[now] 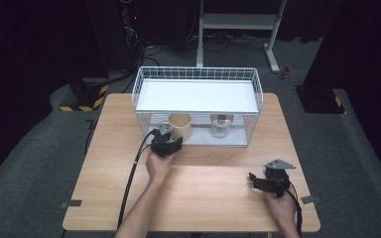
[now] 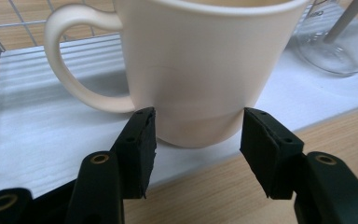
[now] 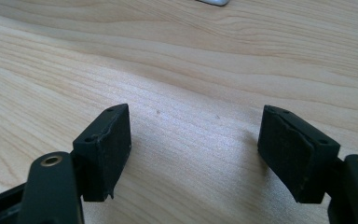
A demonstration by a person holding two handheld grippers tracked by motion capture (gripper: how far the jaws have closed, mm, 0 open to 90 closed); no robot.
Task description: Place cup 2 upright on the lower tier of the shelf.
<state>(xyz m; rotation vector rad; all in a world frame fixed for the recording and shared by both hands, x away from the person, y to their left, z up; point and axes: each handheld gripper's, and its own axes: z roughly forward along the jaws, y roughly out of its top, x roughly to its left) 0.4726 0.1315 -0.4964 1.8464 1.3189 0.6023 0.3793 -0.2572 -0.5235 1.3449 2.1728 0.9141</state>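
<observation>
Mug (image 1: 180, 127) left of glass (image 1: 220, 127), in rack (image 1: 144, 79)

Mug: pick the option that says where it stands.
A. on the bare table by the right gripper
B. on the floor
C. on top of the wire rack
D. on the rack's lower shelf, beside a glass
D: the mug stands on the lower shelf under the rack's white top, left of the glass.

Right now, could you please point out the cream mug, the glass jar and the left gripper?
cream mug (image 2: 196, 70), left gripper view, front wall.
glass jar (image 1: 220, 127), high view, body.
left gripper (image 2: 198, 144), left gripper view, midway between fingertips.
</observation>
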